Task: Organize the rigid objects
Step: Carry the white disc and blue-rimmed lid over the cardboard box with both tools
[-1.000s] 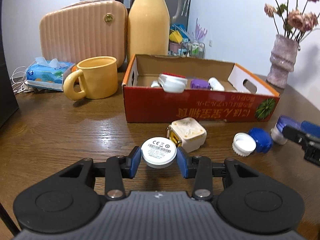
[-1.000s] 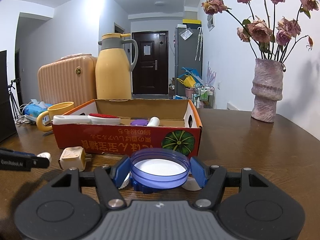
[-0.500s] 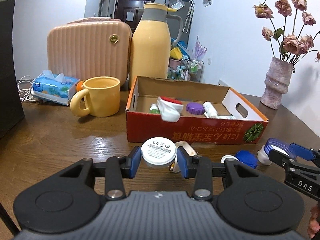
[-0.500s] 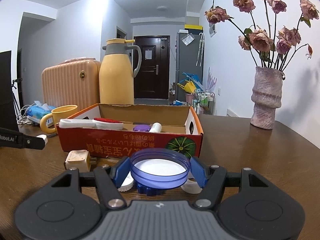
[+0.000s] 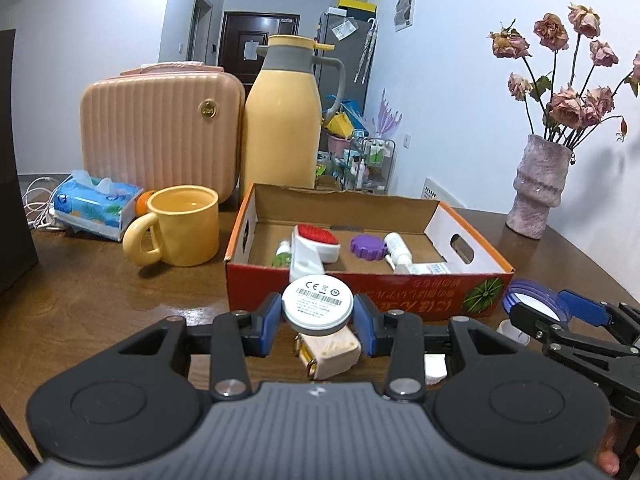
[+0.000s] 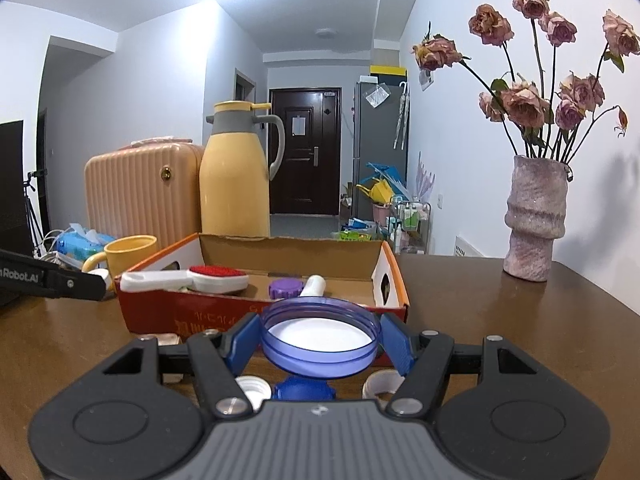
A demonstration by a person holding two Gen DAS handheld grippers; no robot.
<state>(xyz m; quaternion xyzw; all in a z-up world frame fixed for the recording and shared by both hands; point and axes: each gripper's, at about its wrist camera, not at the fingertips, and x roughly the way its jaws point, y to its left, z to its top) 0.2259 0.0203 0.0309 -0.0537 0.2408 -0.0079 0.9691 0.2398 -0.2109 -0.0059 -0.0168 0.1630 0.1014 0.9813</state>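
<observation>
Disc (image 5: 317, 305), round, smooth white plastic, in left hand-held gripper (image 5: 317, 316) pads.

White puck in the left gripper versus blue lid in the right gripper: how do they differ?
The white puck is opaque, solid, with a printed label facing the camera; the blue lid is translucent, hollow, rim up. The lid looks wider between its pads. Both are round, clamped at their sides and held above the table near the red box.

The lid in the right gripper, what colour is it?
Translucent blue lid, white inside; clearest in the right wrist view.
</observation>
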